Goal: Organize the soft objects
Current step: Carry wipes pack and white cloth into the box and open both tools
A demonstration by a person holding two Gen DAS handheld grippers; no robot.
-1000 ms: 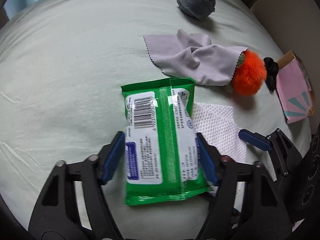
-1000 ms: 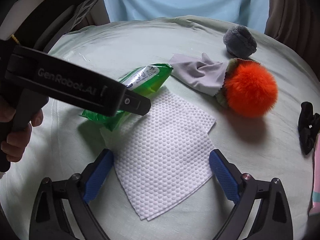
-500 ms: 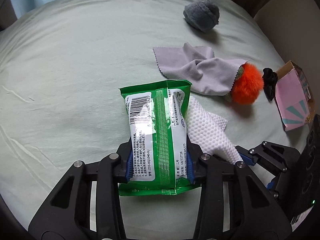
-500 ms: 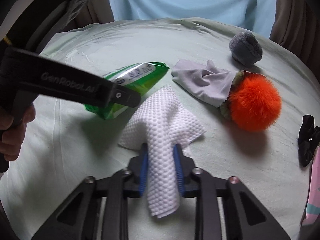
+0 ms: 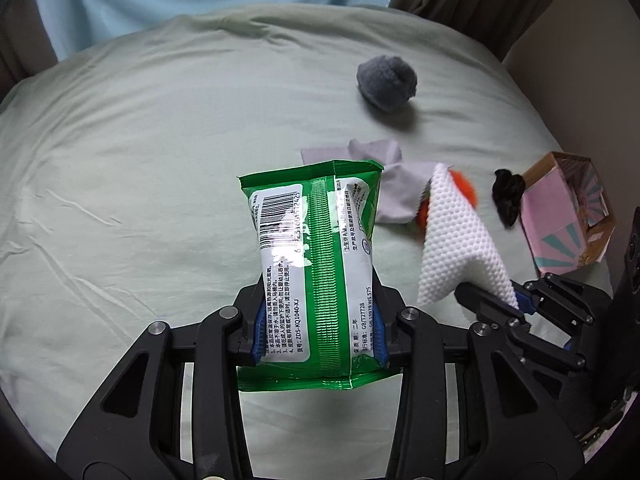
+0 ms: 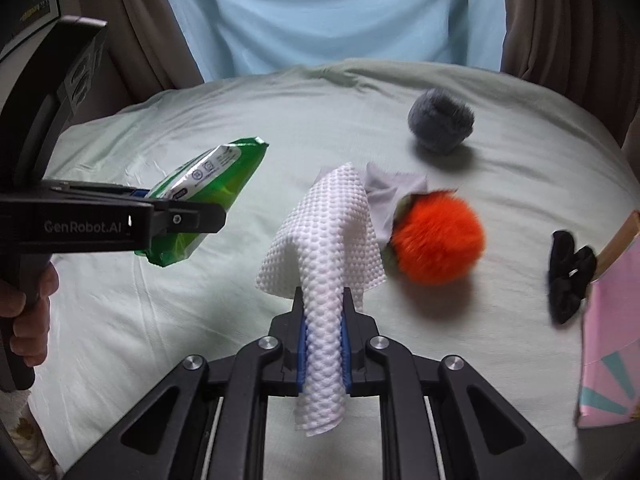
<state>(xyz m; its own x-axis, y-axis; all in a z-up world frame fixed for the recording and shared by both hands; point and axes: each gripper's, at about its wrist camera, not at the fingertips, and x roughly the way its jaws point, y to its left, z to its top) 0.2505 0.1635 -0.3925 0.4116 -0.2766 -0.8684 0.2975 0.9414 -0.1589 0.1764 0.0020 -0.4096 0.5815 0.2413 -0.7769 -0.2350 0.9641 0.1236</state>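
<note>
- Two grippers hold items above the bed [image 5: 120, 168].
- Left gripper [image 5: 320, 332] clamps the green wipes pack [image 5: 316, 264].
- Right gripper [image 6: 324, 344] pinches the white cloth [image 6: 328, 240]; orange pom-pom [image 6: 438, 240] lies at two o'clock.

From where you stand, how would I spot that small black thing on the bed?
Start at the pale green bed and look to its right edge, where a pink box lies. The black scrunchie sits against the box's left side, to the right of the orange pompom. It is the only black, crumpled loop there; its neighbours are fluffy balls or flat cloths.
</note>
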